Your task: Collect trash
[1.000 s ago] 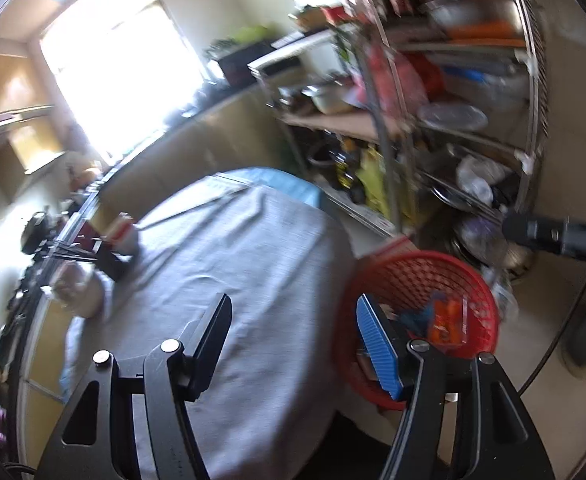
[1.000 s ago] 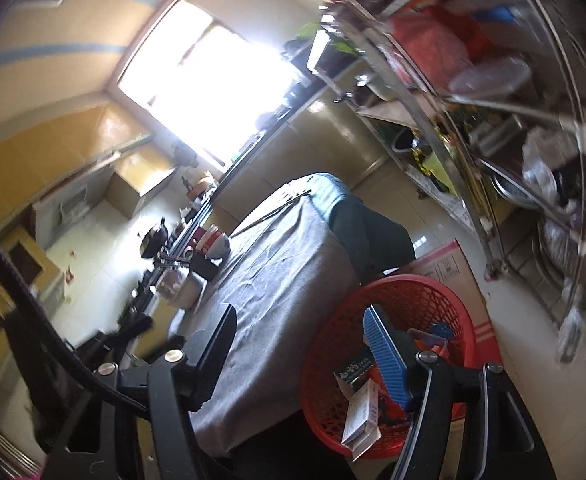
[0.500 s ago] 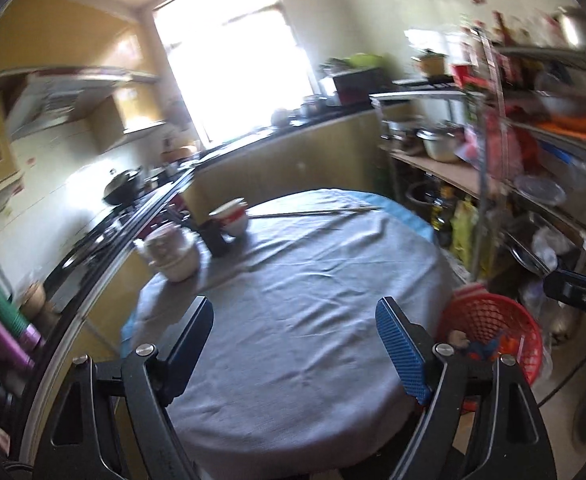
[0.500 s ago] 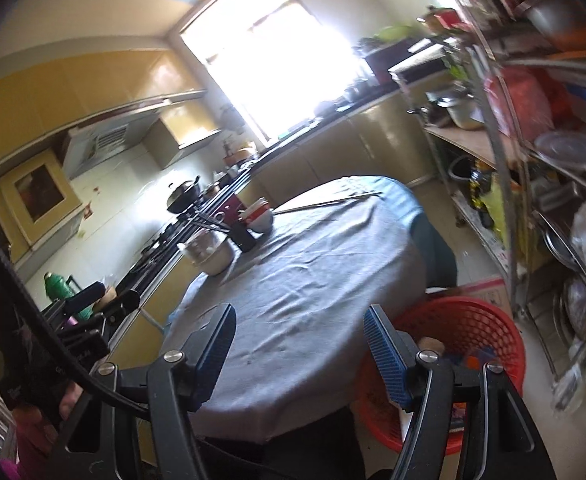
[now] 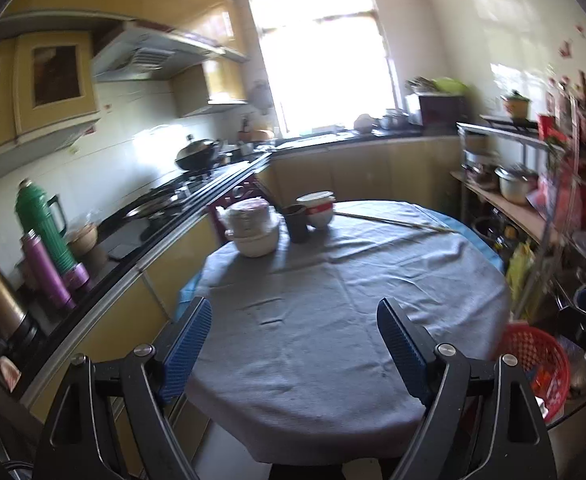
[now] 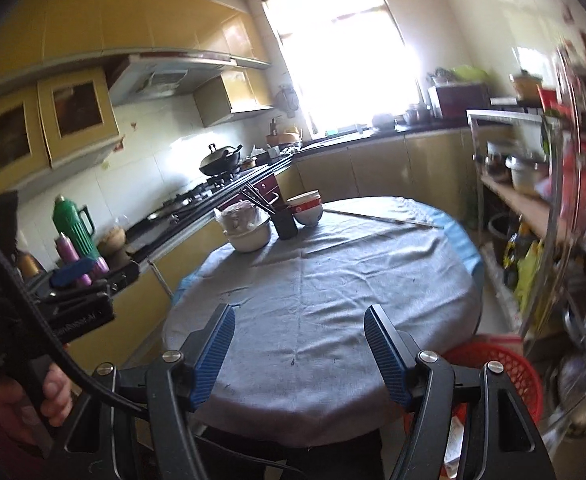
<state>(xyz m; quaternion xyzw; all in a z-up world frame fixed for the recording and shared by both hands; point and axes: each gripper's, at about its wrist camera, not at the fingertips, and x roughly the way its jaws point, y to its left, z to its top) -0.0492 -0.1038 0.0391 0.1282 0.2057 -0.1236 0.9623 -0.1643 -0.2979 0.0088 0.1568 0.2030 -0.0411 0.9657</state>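
Over the round table [image 5: 333,320] with its grey cloth, the left gripper [image 5: 293,340] hangs with its blue jaws wide apart and nothing between them. Its jaws have just been opening. The right gripper [image 6: 299,344] hangs over the near edge of the same table, jaws apart too, holding nothing.

Down on the floor at the near right sits the red trash basket [image 5: 533,356], half hidden behind the table edge and the gripper arms. Bits of trash lie inside it.

At the far left of the table stand a white covered bowl [image 5: 253,226], a dark cup [image 5: 296,222] and a red and white bowl [image 5: 317,210], close together. Long sticks [image 5: 393,222] lie at the far side. A green flask [image 5: 41,224] and a purple flask [image 5: 47,276] stand on the counter at the left. A metal shelf [image 5: 553,208] full of pots fills the right side.

Small writing on the black box [image 6: 79,316] by the hand [image 6: 21,396] is too blurry to read.

A second ago both cameras were tipped and looked down at the basket; now they sit level and face the table
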